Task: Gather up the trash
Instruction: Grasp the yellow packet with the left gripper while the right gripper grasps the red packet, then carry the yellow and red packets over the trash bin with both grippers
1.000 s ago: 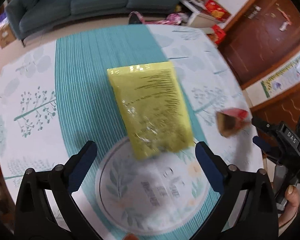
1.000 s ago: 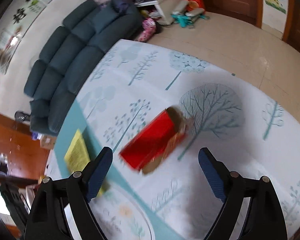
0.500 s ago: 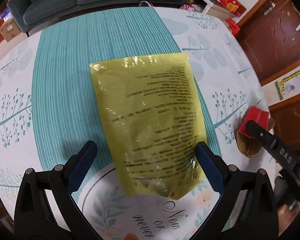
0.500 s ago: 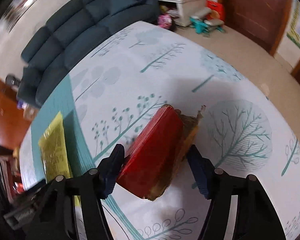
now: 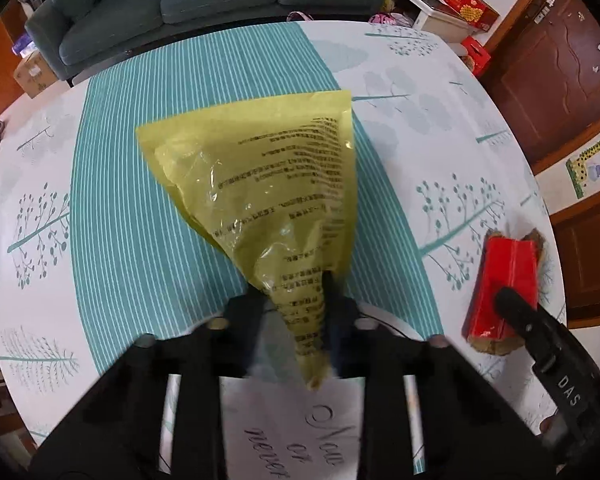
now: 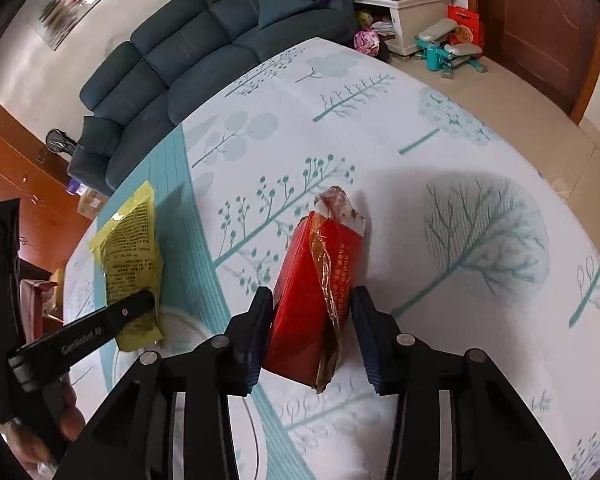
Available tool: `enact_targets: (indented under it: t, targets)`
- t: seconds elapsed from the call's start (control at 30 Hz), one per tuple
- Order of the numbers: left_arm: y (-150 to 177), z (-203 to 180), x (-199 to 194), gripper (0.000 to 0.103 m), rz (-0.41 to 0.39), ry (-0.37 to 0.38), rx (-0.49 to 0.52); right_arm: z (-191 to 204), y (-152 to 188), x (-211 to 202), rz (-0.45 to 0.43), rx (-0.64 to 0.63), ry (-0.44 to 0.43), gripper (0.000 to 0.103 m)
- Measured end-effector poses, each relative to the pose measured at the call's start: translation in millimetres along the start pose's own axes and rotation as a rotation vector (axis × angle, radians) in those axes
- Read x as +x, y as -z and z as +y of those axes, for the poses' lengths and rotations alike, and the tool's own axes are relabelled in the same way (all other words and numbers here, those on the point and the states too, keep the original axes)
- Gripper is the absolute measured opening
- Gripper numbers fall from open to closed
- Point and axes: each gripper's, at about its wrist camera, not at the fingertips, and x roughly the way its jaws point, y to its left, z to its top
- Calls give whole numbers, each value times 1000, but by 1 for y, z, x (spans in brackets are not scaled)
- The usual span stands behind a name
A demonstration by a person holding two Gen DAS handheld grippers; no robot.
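Our left claw (image 5: 296, 304) is pinching the near end of the yellow bag (image 5: 268, 184), whose length runs away from us across the tablecloth (image 5: 140, 240). Our right claw (image 6: 312, 336) squeezes the red packet (image 6: 316, 288), likewise pointing straight ahead.

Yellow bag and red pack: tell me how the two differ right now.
The yellow bag is flat, soft printed plastic; the red pack is a boxy carton with torn wrapping at its top. The left gripper has bunched the yellow bag's near end to a narrow neck; the red pack keeps its shape between the right gripper fingers. The yellow bag lies on the teal stripe, the red pack on the white tree print. Both are gripped trash.
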Motion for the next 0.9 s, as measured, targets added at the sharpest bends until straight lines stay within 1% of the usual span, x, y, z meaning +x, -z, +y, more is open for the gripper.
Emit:
enact_targets:
  t: [0.03,0.1,0.2,0.3,0.4,0.57,0.67,0.73,0.9]
  targets:
    - [3,-3,-2,13,1,-11,9,-1,4,-3,1,3,-9,39]
    - [9,-11,-7,9,10,-2,17,-5,12,-12,1,8,-27,38]
    - [22,-17,-19,8,14,9,50,-10,29,-34,-7,20,-63,37]
    - [45,-29,-43,8,12,33,105,-16,50,-65,-25,24,-101,37]
    - [75,-44,-70,8,8,62,161,-23,75,-99,-48,34,-131,37]
    - [145,-72,-125,8,8,107,277,-39,128,-162,-94,51,-180,36]
    - [185,-80,-153,8,14,127,345,-55,173,-202,-124,76,-205,36]
    - [220,-88,-173,8,19,143,400,-65,199,-224,-140,94,-217,36]
    - [295,-120,-196,8,19,167,539,-101,274,-269,-181,163,-229,36]
